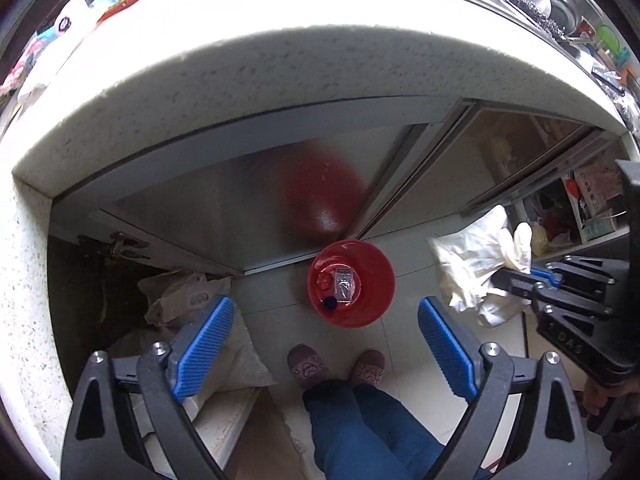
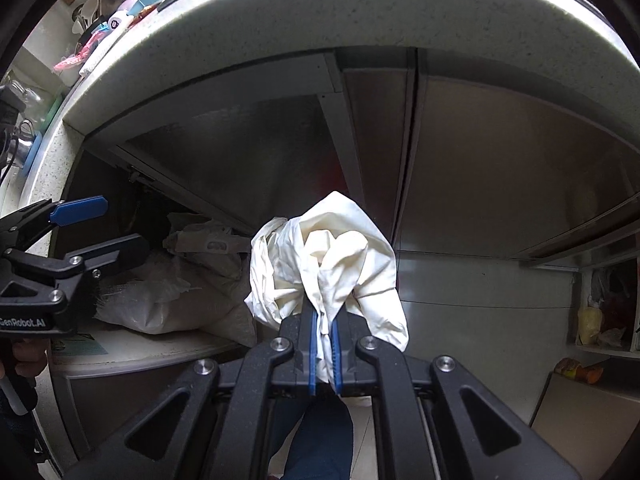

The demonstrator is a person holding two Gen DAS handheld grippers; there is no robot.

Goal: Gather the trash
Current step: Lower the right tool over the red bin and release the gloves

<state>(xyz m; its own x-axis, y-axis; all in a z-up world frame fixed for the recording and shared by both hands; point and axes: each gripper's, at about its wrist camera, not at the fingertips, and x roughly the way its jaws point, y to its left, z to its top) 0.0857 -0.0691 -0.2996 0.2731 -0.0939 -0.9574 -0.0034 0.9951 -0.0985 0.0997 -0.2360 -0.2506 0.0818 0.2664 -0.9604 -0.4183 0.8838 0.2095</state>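
A red bin (image 1: pixel 351 284) stands on the tiled floor against the steel cabinet, with a clear wrapper and small bits inside. My left gripper (image 1: pixel 325 344) is open and empty, held high above the bin. My right gripper (image 2: pixel 325 332) is shut on a crumpled white wad of paper or cloth (image 2: pixel 332 264), held in front of the cabinet doors. In the left wrist view the wad (image 1: pixel 476 268) and the right gripper (image 1: pixel 520 276) hang to the right of the bin. The left gripper (image 2: pixel 80 224) shows at the left of the right wrist view.
A speckled counter edge (image 1: pixel 280 80) curves overhead, with a sink and dishes at top right. White sacks and plastic bags (image 1: pixel 180 300) lie in the open space at the left. An open shelf (image 1: pixel 580 216) holds packets at the right. The person's slippered feet (image 1: pixel 336 366) stand below the bin.
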